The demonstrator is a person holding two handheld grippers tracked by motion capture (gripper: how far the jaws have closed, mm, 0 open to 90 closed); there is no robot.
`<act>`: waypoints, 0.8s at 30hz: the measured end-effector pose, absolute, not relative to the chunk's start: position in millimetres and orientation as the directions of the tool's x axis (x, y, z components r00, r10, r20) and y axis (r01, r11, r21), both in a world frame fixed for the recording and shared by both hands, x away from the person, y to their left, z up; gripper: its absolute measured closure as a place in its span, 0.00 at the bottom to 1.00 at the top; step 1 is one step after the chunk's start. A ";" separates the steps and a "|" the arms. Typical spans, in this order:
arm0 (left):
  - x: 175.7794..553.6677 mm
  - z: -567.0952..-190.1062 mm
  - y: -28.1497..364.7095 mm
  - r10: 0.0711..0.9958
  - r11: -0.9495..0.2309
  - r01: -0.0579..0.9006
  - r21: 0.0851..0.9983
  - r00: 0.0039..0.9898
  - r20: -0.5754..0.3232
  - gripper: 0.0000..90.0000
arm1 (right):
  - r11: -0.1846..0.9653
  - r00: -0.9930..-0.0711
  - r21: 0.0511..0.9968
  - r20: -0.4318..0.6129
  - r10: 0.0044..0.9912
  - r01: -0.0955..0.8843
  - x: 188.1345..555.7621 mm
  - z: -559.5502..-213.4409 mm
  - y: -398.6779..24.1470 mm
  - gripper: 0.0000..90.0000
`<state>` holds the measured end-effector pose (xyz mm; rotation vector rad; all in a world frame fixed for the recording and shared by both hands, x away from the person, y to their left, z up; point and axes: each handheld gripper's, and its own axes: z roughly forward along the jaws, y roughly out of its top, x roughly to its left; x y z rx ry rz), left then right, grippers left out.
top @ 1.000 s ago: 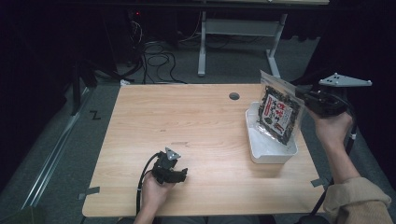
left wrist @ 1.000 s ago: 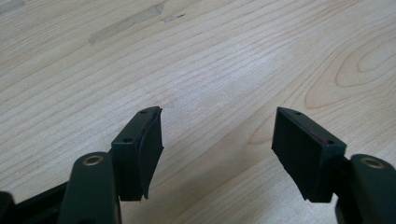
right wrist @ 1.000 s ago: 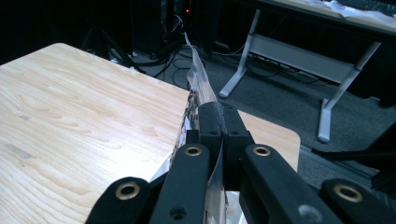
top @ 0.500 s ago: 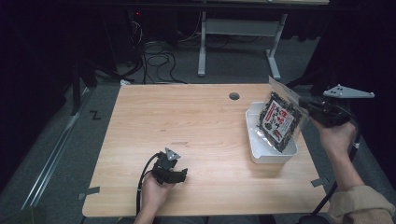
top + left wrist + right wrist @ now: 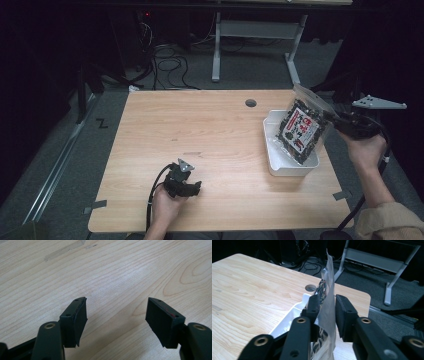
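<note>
The right gripper [image 5: 334, 121] has come lower, its jaws have just been opening, and the clear plastic bag of dark snacks [image 5: 301, 131] is now standing between them in the white plastic tub [image 5: 272, 150]. The right gripper view is showing a gap beside the bag. The left gripper [image 5: 116, 317] is resting wide open on the wooden table [image 5: 200, 125].

The tray [image 5: 280, 167] lies at the desk's [image 5: 210, 130] right edge; the snack bag [image 5: 300, 131] stands tilted in it; the left hand-held gripper [image 5: 192, 189] sits well left of the tray, near the front edge.

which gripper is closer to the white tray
Right. The right gripper hangs at the white tray's far right edge, the snack bag between its jaws. The left gripper rests across the table by the near edge.
</note>
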<state>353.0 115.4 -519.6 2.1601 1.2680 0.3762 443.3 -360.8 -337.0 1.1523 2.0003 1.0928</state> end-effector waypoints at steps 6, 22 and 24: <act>353.8 -520.5 115.1 0.861 -0.367 0.694 0.620 0.506 -0.056 0.37 | 0.267 -0.429 0.860 -0.062 0.901 0.436 447.5 -341.3 -366.8 0.66; 353.0 -520.1 115.2 0.862 -0.362 0.693 0.623 0.503 -0.059 0.37 | 0.227 -0.393 0.857 -0.031 0.919 0.463 445.7 -345.5 -379.8 0.52; 353.9 -521.4 114.6 0.861 -0.366 0.696 0.618 0.505 -0.058 0.37 | 0.236 -0.394 0.852 -0.038 0.918 0.467 444.6 -344.8 -380.5 0.52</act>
